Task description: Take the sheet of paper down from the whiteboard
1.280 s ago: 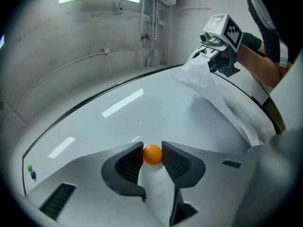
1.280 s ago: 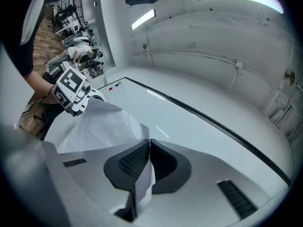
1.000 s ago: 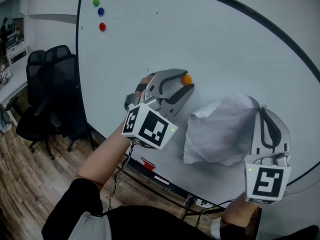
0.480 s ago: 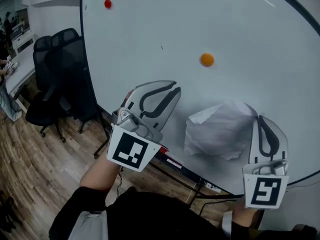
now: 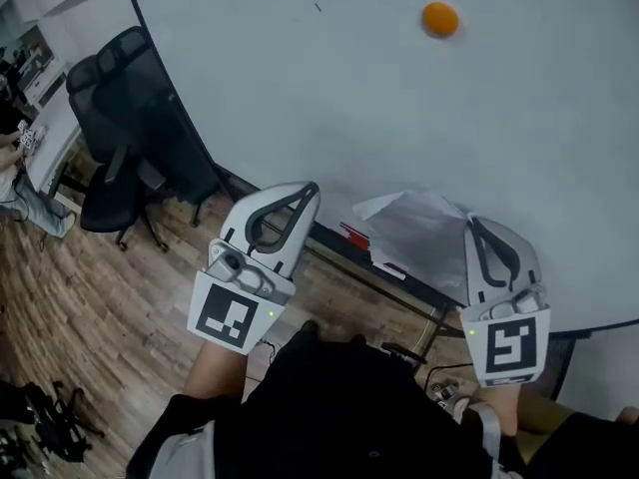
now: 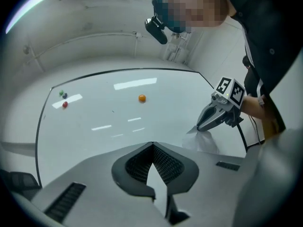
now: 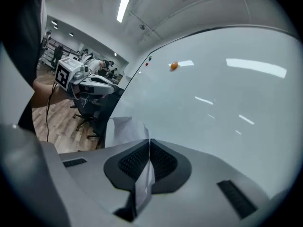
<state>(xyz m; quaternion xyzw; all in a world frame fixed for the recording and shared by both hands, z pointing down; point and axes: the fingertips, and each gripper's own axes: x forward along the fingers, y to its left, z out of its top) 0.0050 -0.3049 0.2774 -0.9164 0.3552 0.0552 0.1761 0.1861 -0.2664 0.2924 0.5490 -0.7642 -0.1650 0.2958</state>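
My right tool (image 5: 479, 226) is pinching the paper (image 5: 411, 230) at lower right, my left tool (image 5: 306, 192) hanging pressed together, empty, to its left.

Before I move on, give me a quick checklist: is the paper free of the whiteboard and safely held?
1. The sheet of paper hangs clear of the orange magnet: ok.
2. The right claw is shut on the sheet: ok.
3. The left claw is shut and empty: ok.
4. The magnet sits on the whiteboard: ok.
5. Sheet uncreased: not ok, crumpled.
6. Spot to set it down: cannot tell.
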